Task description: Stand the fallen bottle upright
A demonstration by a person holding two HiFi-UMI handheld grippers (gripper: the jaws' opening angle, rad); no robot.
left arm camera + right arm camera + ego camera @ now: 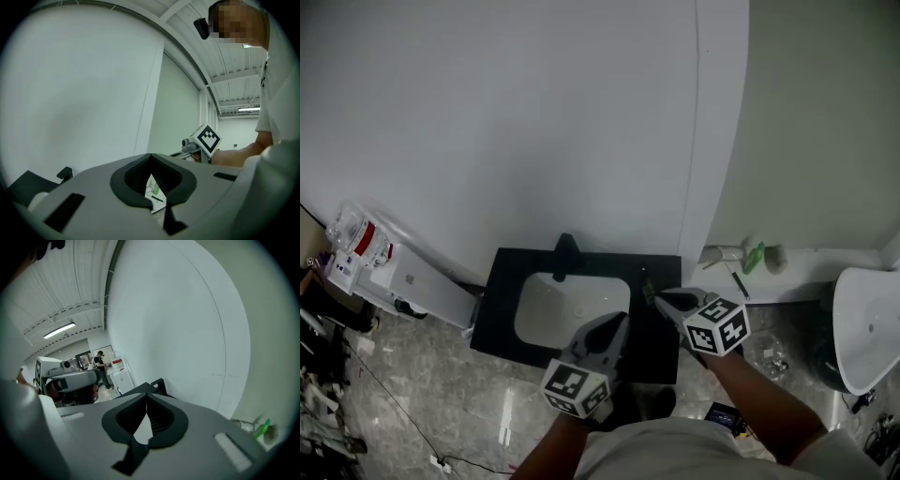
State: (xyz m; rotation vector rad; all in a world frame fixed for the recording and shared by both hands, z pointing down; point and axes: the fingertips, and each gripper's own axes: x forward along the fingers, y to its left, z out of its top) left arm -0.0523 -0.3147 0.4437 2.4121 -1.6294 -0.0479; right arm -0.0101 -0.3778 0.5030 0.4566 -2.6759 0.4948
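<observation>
Plainly, both pairs of jaws were together with nothing between them: the left gripper [151,156] and the right gripper [146,395] each showed dark pads meeting at the tips. In the head view the two hung side by side above a black counter [502,281], the left at the right rim of its white basin [562,309], the right over the counter's right part. A black faucet [565,251] stood behind the basin, by the wall. The green bottle [754,257] lay tilted on a white ledge [816,261] right of the counter, apart from both grippers, among a few small items.
</observation>
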